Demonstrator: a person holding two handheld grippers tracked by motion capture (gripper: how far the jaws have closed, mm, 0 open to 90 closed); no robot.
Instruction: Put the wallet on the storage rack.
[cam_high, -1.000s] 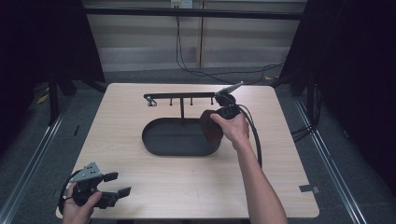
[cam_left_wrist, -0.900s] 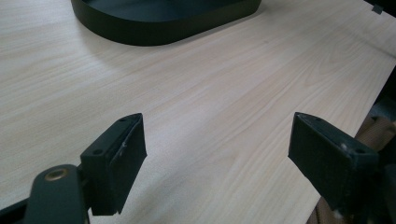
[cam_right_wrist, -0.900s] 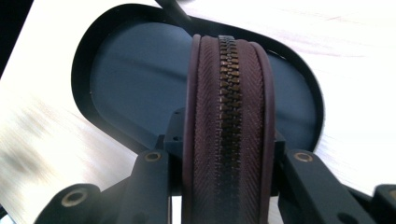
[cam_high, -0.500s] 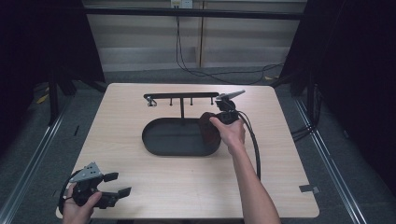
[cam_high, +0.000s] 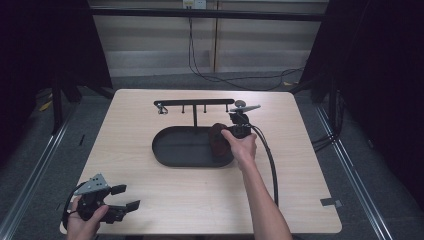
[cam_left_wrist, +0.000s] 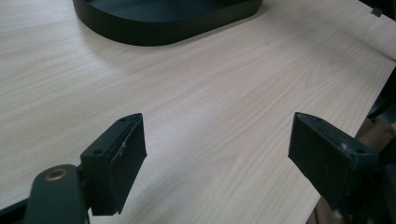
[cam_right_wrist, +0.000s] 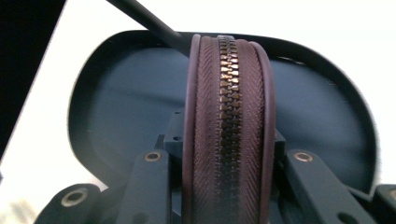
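Two grippers: we record one in each hand, at opposite ends of the pale wooden table (cam_high: 300, 165).
Right gripper (cam_high: 231, 134): we find its jaws clamped on a round brown zippered pouch (cam_right_wrist: 229, 135), one jaw on each flat side.
Pouch position: we see it held over the right end of the black oval tray (cam_high: 175, 150), just in front of the black T-shaped rack with small hooks (cam_high: 195, 104); whether it touches the tray floor we cannot tell.
Pouch orientation: we note it stands on edge, faces upright, the zipper band turned towards the gripper's own camera; in the right gripper view the brass zipper (cam_right_wrist: 229, 84) runs straight up and over the top of the rim.
Pouch axis: we judge the disc's plane to run roughly across the tray's length in the high view.
Left gripper (cam_high: 122, 197): we find it at the near left corner of the table, jaws spread wide, nothing between them, bare wood beneath.
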